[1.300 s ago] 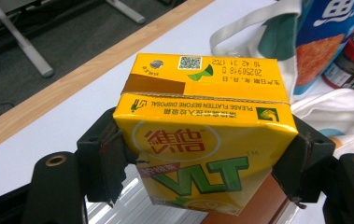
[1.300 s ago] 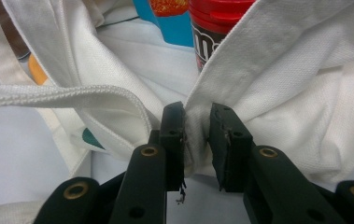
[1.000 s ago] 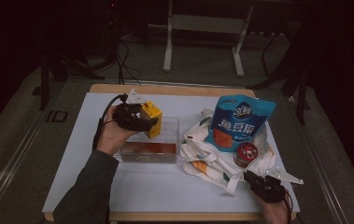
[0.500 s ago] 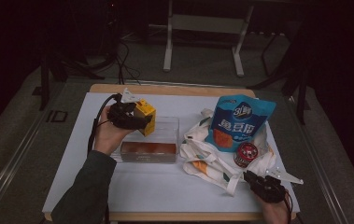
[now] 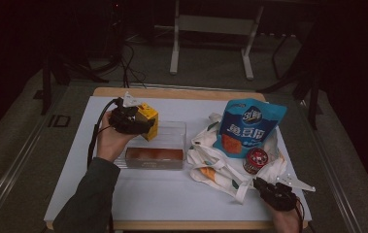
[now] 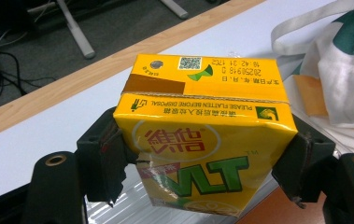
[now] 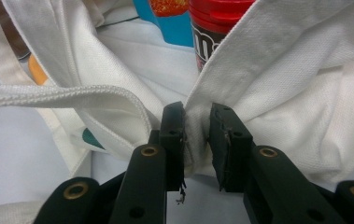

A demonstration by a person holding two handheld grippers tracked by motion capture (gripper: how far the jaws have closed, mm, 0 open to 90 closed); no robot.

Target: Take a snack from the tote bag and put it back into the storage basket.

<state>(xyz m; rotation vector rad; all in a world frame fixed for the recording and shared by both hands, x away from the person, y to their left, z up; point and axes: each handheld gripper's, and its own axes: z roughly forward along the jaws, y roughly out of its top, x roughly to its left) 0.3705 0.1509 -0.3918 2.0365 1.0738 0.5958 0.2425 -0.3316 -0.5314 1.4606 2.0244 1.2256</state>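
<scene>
My left gripper (image 5: 140,124) (image 6: 202,158) is shut on a yellow drink carton (image 5: 147,120) (image 6: 202,140), held tilted just above the far left corner of a clear plastic box (image 5: 169,143). Both pads (image 6: 107,163) press the carton's sides. A white tote bag (image 5: 220,165) (image 7: 277,93) lies at the right of the table. A blue snack pouch (image 5: 247,128) and a red-lidded jar (image 5: 254,160) (image 7: 212,23) rest on it. My right gripper (image 5: 264,187) (image 7: 195,140) is shut on a fold of the bag's cloth near the table's front right edge.
The clear box holds something orange-brown (image 5: 155,154) at its near side. The white table top (image 5: 172,194) has a wooden rim (image 5: 181,93). Beyond it are dark floor, cables (image 5: 123,58) and a metal stand (image 5: 210,29).
My left gripper with the carton has shifted slightly left and away from the box's middle. The right gripper and the bag have kept still.
</scene>
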